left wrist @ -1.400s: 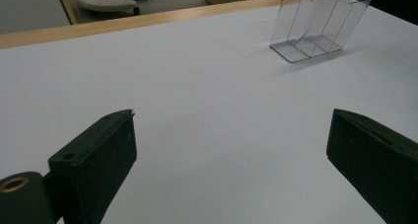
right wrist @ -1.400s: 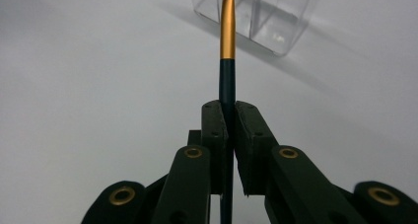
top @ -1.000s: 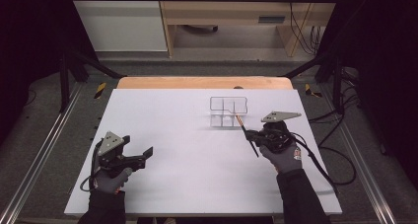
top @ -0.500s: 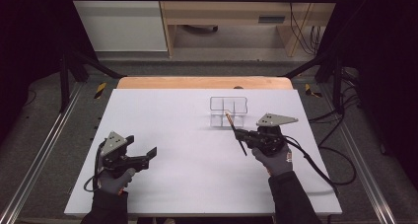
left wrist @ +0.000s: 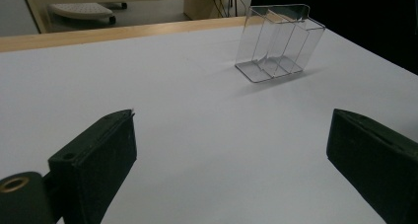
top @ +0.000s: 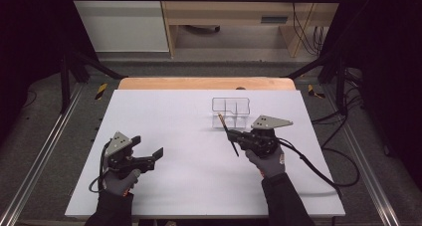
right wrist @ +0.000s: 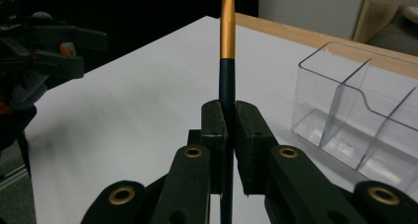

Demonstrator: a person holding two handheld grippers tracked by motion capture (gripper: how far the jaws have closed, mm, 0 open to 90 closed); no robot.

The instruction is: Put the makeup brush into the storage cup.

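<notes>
A clear plastic organizer (top: 230,111) with upright dividers stands on the white table (top: 169,116), right of the middle; I see it too as the organizer (left wrist: 277,41) and the organizer (right wrist: 365,115). My right gripper (top: 235,138) is shut on a thin pen (top: 227,133) with a dark shaft and an orange upper part. The pen (right wrist: 227,46) stands up between the pads, tilted, just in front of the organizer. My left gripper (top: 148,151) rests at the near left, jaws wide open with nothing between them, seen as the left gripper (left wrist: 231,160).
A wooden strip (top: 206,83) runs along the table's far edge. Metal frame rails (top: 47,141) flank both sides. A cable (top: 318,169) trails from the right gripper across the near right of the table. A cabinet (top: 234,12) stands beyond the table.
My right gripper has moved left and a little toward the organizer with the pen, whose upper end now sits at the organizer's front edge. The left gripper has stayed put.
</notes>
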